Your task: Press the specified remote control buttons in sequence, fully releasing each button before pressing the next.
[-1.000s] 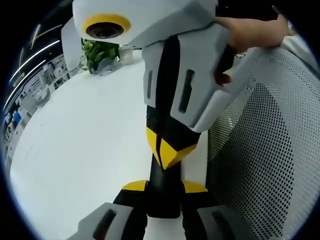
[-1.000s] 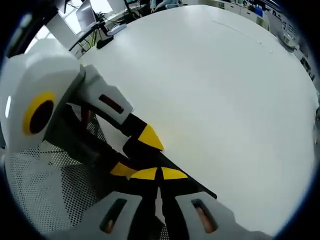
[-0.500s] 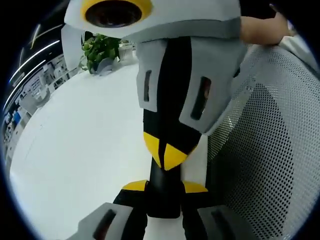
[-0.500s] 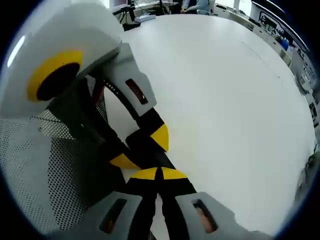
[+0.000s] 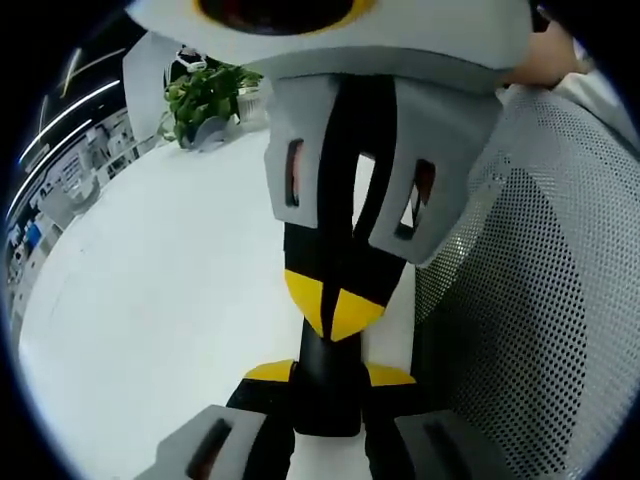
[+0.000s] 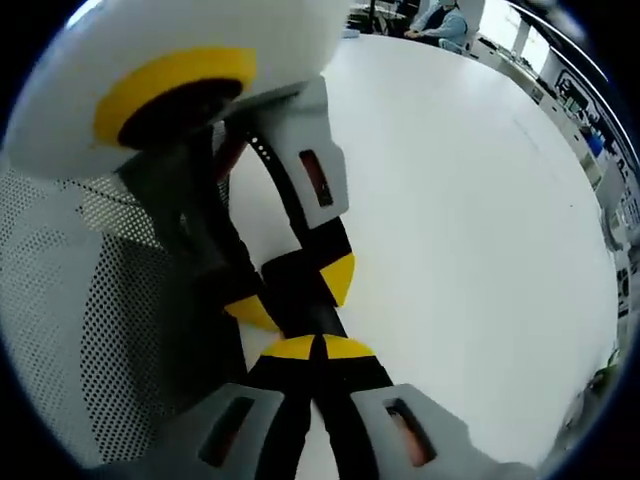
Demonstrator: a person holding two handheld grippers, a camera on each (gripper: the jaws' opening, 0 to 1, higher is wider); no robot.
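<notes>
At the bottom of the left gripper view, the left gripper (image 5: pixel 328 376) has its jaws closed on what seems to be the slim black remote control (image 5: pixel 328 395), seen end-on. The right gripper (image 5: pixel 335 305) comes down from the top of the frame, its jaws together and empty, yellow tips at the remote. A good press goes straight down, then lifts fully clear. Beyond lie the white surface (image 5: pixel 150 300) and the grey mesh chair (image 5: pixel 540 300). This view adds a green potted plant (image 5: pixel 205 100) at upper left; the right gripper view adds a seated person (image 6: pixel 440 18) at the top edge.
</notes>
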